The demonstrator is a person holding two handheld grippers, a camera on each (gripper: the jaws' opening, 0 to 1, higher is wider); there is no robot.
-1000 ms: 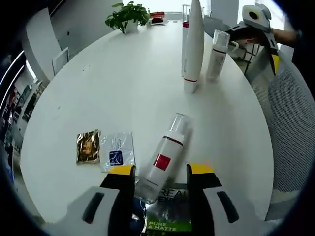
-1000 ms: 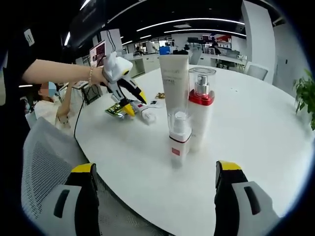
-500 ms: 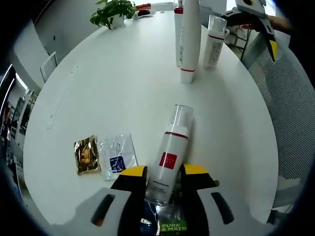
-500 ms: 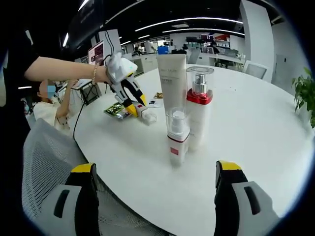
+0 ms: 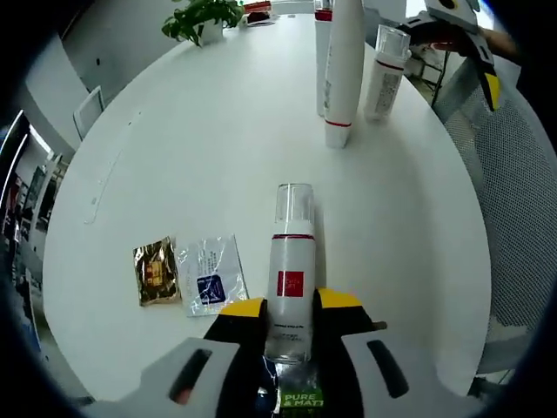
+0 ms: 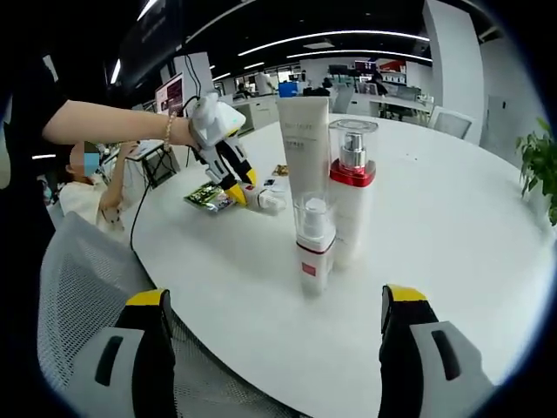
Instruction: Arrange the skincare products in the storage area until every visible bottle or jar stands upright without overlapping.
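Note:
A white pump bottle with a red label [image 5: 291,270] lies on the round white table [image 5: 200,148], clear cap pointing away. My left gripper [image 5: 290,306] is shut on its lower body, yellow tips pressing both sides. The same bottle [image 6: 265,200] and left gripper [image 6: 235,187] appear far left in the right gripper view. Upright at the far edge stand a tall white tube [image 5: 344,70], a red-collared bottle [image 6: 352,200] and a small clear-capped bottle [image 6: 313,244]. My right gripper [image 6: 275,296] is wide open just in front of that group, holding nothing.
A gold sachet [image 5: 154,272] and a clear sachet with a blue mark [image 5: 207,272] lie left of the held bottle. A green packet [image 5: 298,402] lies under the left jaws. A potted plant [image 5: 202,16] stands far back. A mesh chair [image 6: 87,287] is by the table's edge.
The left jaws have closed in on the lying bottle, and the bottle has swung from a slant into line with the jaws. The right gripper stays open in place.

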